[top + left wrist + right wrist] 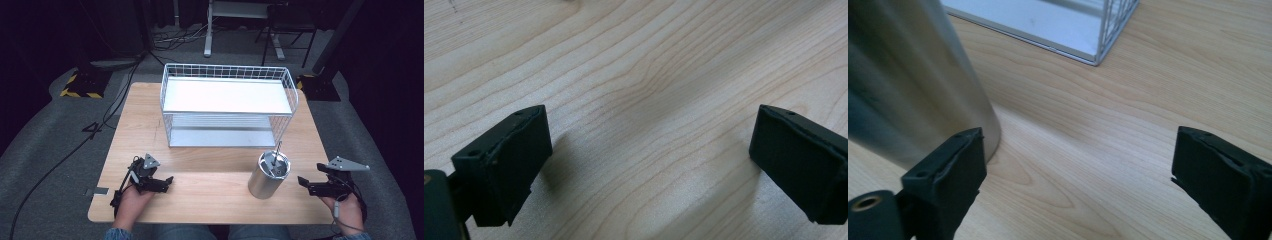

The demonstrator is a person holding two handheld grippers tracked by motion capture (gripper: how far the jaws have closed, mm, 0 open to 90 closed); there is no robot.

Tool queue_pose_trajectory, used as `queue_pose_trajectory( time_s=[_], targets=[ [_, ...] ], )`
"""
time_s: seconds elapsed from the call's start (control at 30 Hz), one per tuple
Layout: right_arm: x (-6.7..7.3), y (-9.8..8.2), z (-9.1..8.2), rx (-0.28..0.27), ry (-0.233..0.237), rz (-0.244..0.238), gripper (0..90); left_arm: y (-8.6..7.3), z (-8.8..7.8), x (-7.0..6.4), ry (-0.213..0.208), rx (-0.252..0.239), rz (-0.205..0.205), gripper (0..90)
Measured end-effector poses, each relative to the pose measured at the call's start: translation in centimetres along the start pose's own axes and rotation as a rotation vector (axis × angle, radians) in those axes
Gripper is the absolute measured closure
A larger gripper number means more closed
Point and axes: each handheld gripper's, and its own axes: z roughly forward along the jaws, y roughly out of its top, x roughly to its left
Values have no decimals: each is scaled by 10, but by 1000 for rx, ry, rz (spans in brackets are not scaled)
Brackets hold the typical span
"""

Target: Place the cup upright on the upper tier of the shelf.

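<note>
A shiny steel cylinder cup [268, 175] stands upright on the wooden table [210, 200], with a thin metal rod [278, 150] sticking out of its top. My right gripper [301, 184] is just right of the cup and points at it, jaws apart and empty. In the right gripper view the cup [908, 85] rises beside the left jaw, outside the right gripper [1078, 170]. My left gripper [167, 182] rests low at the front left, open. In the left gripper view, bare wood lies between the jaws of the left gripper [649, 155].
A white wire rack [227, 105] with two flat shelves stands at the middle back of the table; its corner [1098, 45] is behind the cup in the right gripper view. Grey carpet, cables and stand legs surround the table.
</note>
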Motion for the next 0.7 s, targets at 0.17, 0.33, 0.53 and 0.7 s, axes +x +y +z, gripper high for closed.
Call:
queue_pose_trajectory(
  time_s=[0.17,0.33,0.53,0.7],
  targets=[
    [8,4,-4,-9,37,-8,0,0,0,0,0,0,0,40],
    [14,7,-7,-22,56,-10,0,0,0,0,0,0,0,40],
    [20,12,-11,-44,70,-18,0,0,0,0,0,0,0,40],
    [30,18,-17,-65,89,-24,0,0,0,0,0,0,0,40]
  ],
)
